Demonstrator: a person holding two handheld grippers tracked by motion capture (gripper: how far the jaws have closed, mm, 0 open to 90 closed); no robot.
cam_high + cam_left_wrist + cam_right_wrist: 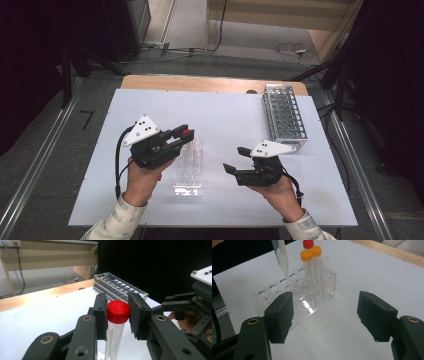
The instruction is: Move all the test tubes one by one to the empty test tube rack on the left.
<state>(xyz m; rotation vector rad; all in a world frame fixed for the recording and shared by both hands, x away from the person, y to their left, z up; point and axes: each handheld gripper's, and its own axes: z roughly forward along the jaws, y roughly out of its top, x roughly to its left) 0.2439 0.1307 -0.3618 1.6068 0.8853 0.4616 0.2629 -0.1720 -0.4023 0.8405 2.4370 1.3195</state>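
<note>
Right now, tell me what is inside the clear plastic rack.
The clear rack holds two orange-capped tubes and one red-capped tube at its far end. The near holes are empty. Another tube's tip hangs above it. The glare hides the rack's lower shelf.

So the tube (115,325) is a clear plastic one with a red screw cap and black graduation lines running down its body, ending in a pointed cone tip. It's pinched at the cap and hanging roughly upright, maybe tilted a touch. In the right gripper view its tip (284,270) hovers just over an empty hole near one end of the clear rack (294,290), not touching as far as I can tell. That see-through rack lies flat on the white table and holds two orange-capped tubes (312,262) and one red-capped tube (308,244) at its far end.
</note>
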